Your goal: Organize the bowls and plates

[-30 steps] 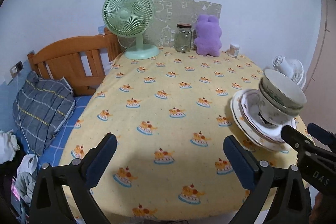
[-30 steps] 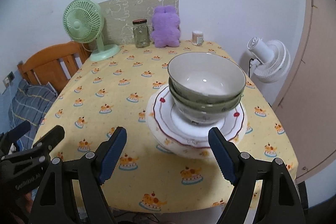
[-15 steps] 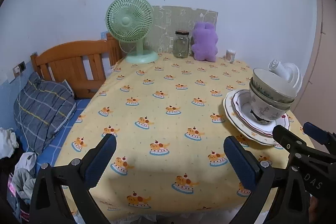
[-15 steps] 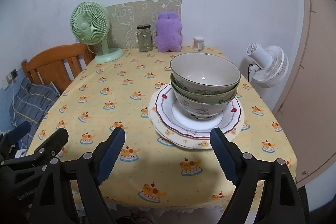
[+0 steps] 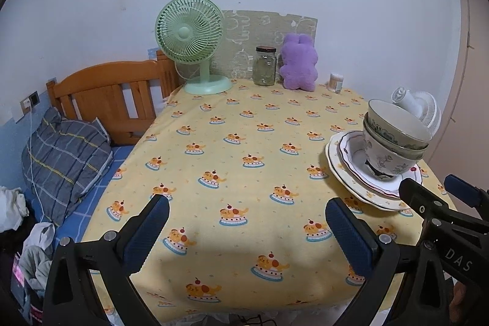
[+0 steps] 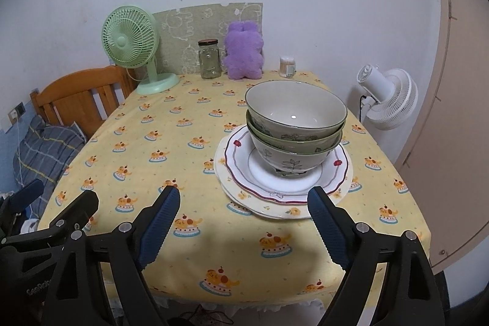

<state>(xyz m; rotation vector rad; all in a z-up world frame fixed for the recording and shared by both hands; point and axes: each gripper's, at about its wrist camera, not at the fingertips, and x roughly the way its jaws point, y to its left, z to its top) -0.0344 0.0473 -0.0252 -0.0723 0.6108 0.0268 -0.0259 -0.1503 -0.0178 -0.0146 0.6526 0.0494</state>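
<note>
The stack of dishes sits toward the right side of the counter (image 6: 189, 258), near its front edge: two plates (image 6: 276, 202) lie one on the other, and two bowls (image 6: 295, 124) nest upright on top of them, the lower bowl resting in the middle of the upper plate. From the right gripper (image 6: 243, 226) the stack lies almost straight ahead and a little to the right, just beyond the fingertips, with its right finger (image 6: 327, 223) close under the near rim of the plates; the fingers stand wide apart and hold nothing. From the left gripper (image 5: 247, 229) the same stack (image 5: 383, 155) is off to the far right, well apart from its fingers, which are also spread wide and empty over bare tablecloth. The right hand therefore looks the nearer one for any move on the dishes. The stack is round, so no long axis matters; the rims are the likely place to grip. The right wrist view looks down into the top bowl and shows it empty. The left wrist view gives the side profile, where the bowls appear to lean slightly.
</note>
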